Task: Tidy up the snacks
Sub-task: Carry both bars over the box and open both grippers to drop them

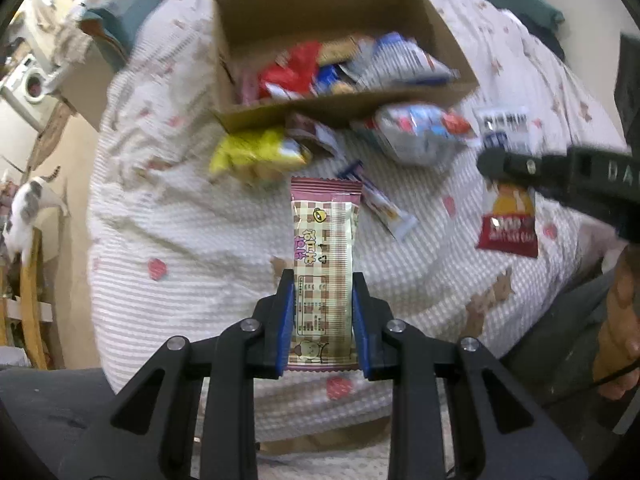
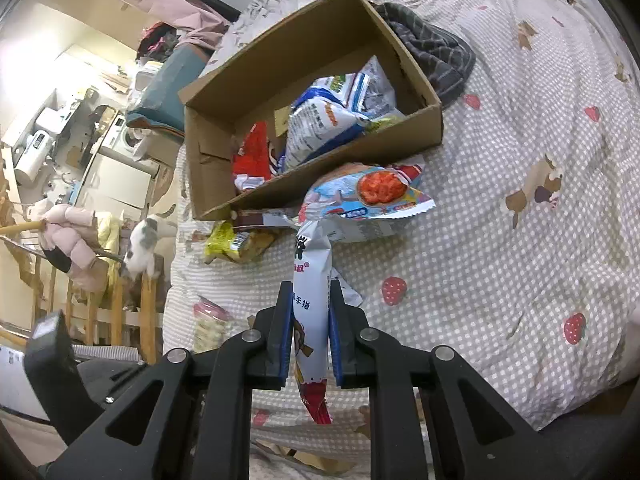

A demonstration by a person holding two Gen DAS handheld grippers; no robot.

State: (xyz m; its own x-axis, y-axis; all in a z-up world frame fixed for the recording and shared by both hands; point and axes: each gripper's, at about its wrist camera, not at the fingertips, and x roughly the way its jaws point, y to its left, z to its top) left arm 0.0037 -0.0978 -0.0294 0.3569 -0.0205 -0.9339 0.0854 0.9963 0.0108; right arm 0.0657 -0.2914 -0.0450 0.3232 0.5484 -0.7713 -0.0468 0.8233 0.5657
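My left gripper (image 1: 322, 280) is shut on a pink and brown checked snack packet (image 1: 325, 248), held upright above the bedspread. My right gripper (image 2: 310, 288) is shut on a long white packet with a red end (image 2: 312, 320). That same packet (image 1: 507, 220) hangs at the right of the left wrist view. An open cardboard box (image 1: 256, 12) (image 2: 332, 28) lies beyond both grippers with several snack bags inside. Against its near wall lie a yellow packet (image 1: 256, 154) (image 2: 224, 240) and a blue and white bag with a red picture (image 1: 420, 132) (image 2: 368, 194).
A thin white and blue stick packet (image 1: 384, 204) lies on the strawberry-print bedspread (image 2: 500, 240). A dark striped cloth (image 2: 436, 52) sits behind the box. A cat (image 1: 28, 208) (image 2: 144, 240) perches on wooden furniture off the bed's left edge. A person's hand (image 1: 620, 320) shows at right.
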